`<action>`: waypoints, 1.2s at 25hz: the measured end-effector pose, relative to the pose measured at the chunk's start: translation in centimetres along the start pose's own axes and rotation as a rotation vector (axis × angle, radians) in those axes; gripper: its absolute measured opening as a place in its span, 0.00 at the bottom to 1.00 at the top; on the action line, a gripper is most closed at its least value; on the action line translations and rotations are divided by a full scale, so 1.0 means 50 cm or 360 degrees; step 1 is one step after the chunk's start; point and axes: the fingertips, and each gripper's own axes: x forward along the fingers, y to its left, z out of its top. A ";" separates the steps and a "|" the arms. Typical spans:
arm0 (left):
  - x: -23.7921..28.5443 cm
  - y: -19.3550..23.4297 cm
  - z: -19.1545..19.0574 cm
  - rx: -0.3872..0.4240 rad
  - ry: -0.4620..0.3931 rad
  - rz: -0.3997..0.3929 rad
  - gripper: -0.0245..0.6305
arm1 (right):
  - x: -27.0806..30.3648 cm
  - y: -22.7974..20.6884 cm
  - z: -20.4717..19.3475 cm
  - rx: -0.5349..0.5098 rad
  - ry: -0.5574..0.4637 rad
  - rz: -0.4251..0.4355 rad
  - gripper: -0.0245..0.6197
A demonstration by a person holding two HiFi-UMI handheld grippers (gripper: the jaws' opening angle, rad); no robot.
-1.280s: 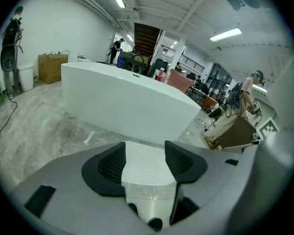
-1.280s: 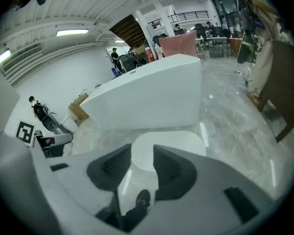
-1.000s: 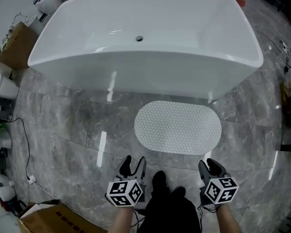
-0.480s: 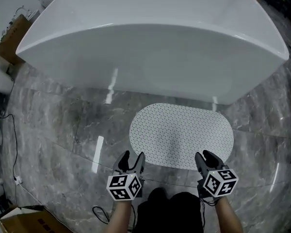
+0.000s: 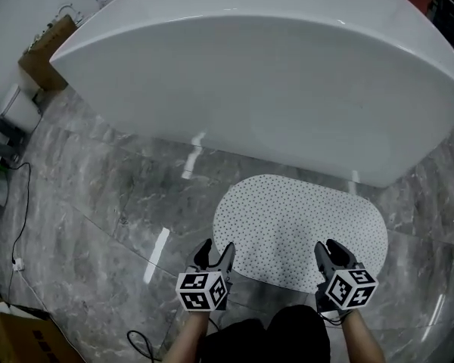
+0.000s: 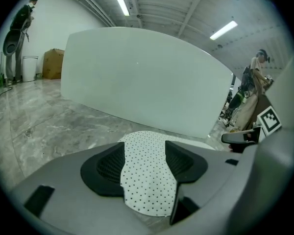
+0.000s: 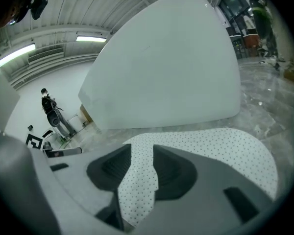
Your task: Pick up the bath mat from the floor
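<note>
Two grippers, head view: your left gripper (image 5: 215,249) and right gripper (image 5: 331,249) both stand with jaws apart, holding nothing.
Bath mat, head view: the white dotted bath mat (image 5: 299,229) lies flat on the grey marble floor (image 5: 98,195), just in front of the bathtub (image 5: 272,82). Its long axis runs across you, along the tub's side.
Nearer hand, head view: neither. Each one sits at the mat's near edge, left at the near-left curve, right toward the near-right end.
Left gripper view: the mat's rounded edge shows in the gap between the jaws. The pads look clear of it.
Right gripper view: same picture, with the mat stretching off to the right of the jaws.
Coming move: you likely need both tips lower, to catch that near edge.
</note>
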 end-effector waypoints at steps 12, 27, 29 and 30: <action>0.087 0.081 -0.070 0.0079 0.0013 0.0050 0.46 | 0.087 -0.004 -0.026 -0.0169 -0.0004 0.0041 0.26; 0.261 0.212 -0.084 0.0106 0.0176 0.0214 0.52 | 0.107 -0.010 -0.017 -0.0220 -0.0030 0.0006 0.26; 0.271 0.216 -0.088 0.0115 0.0202 0.0208 0.53 | 0.102 -0.017 -0.022 -0.0212 -0.0022 -0.0010 0.26; 0.275 0.217 -0.089 0.0112 0.0212 0.0203 0.53 | 0.100 -0.019 -0.025 -0.0208 -0.0018 -0.0017 0.26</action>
